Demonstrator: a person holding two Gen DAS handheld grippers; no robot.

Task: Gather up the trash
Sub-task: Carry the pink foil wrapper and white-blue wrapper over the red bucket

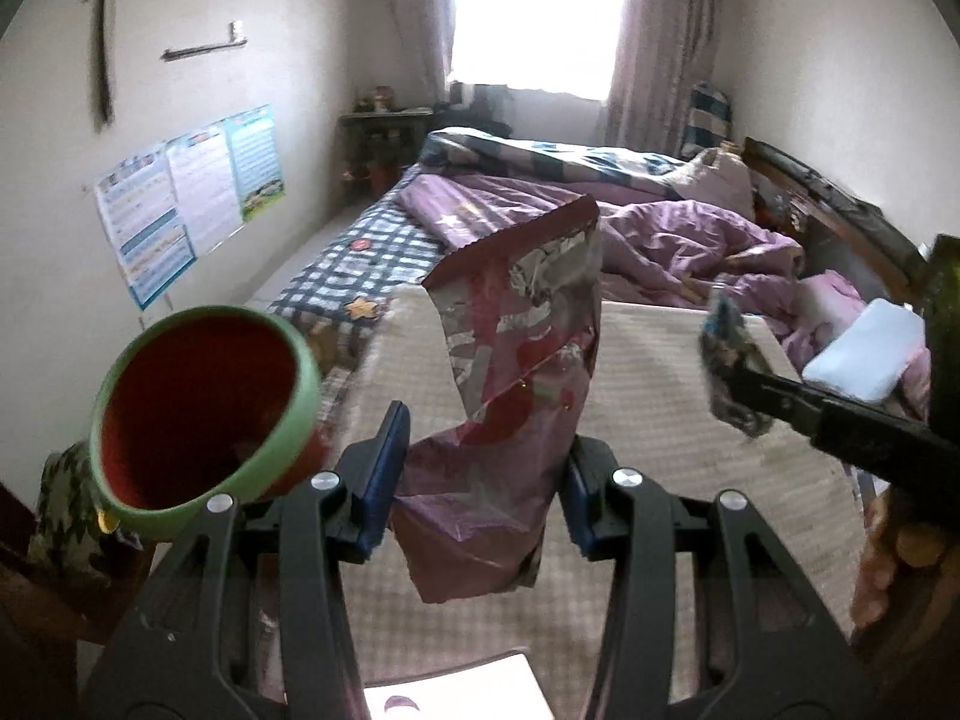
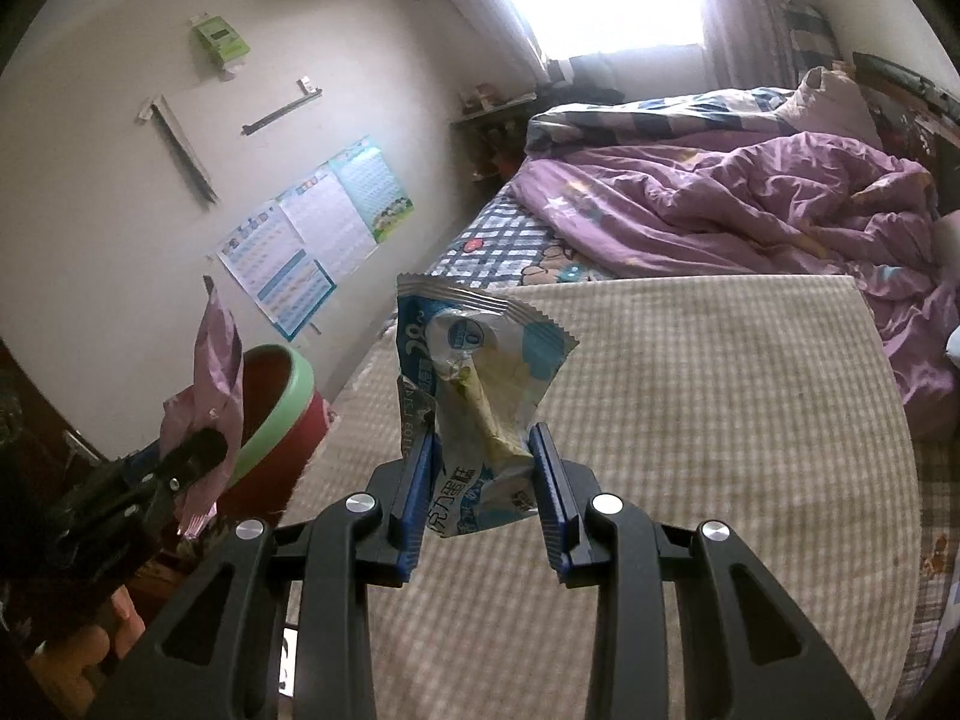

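My left gripper [image 1: 480, 462] is shut on a crumpled purple-and-silver snack wrapper [image 1: 516, 360] and holds it upright above the checked table top [image 1: 660, 450]. A red bin with a green rim [image 1: 204, 414] stands just left of it, its mouth open toward me. My right gripper [image 2: 483, 468] is shut on a blue-and-white snack wrapper [image 2: 474, 372], held above the same table top [image 2: 720, 420]. The bin [image 2: 276, 414] lies to its left, with my left gripper [image 2: 198, 450] and the purple wrapper [image 2: 219, 360] beside the rim. The right gripper [image 1: 744, 372] also shows in the left wrist view.
A bed with a purple duvet [image 2: 750, 210] and a checked sheet [image 1: 360, 264] lies beyond the table. Posters [image 2: 312, 240] hang on the left wall. A light blue pad [image 1: 864, 354] lies at the right. A white sheet [image 1: 456, 690] lies at the table's near edge.
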